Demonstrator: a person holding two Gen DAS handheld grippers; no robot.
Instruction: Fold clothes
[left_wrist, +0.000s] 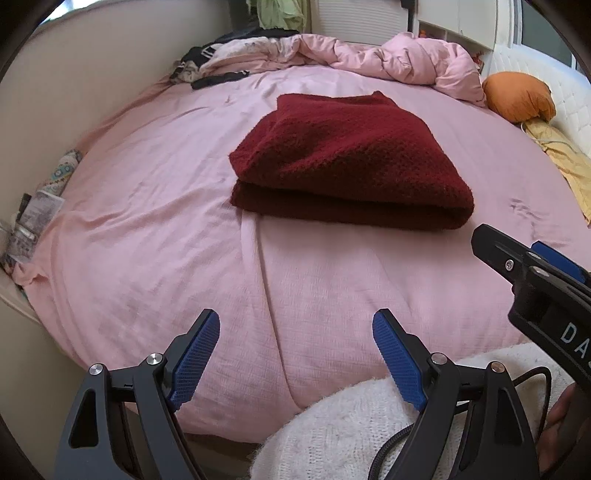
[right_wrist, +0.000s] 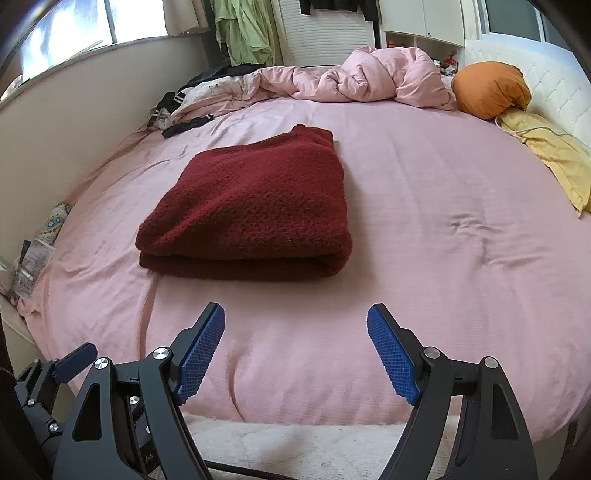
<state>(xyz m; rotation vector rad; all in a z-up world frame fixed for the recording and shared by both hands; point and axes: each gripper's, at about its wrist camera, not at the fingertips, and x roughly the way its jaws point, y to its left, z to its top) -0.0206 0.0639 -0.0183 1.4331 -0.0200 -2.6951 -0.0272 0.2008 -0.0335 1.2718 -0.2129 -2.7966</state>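
Both claws, left claw (left_wrist: 295, 354) and right claw (right_wrist: 295, 350), hang spread and empty over the near bed (left_wrist: 155, 221) edge. Folded red sweater (left_wrist: 343, 162) lies farther back; a one-sided grab could likely undo its fold.

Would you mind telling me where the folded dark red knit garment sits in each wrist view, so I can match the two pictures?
Left wrist view: the folded dark red knit garment lies right of centre, in the upper middle, on the pink bedsheet.
Right wrist view: the same garment lies left of centre, at mid height.
Shared landmark: the orange pillow sits at the upper right in both.
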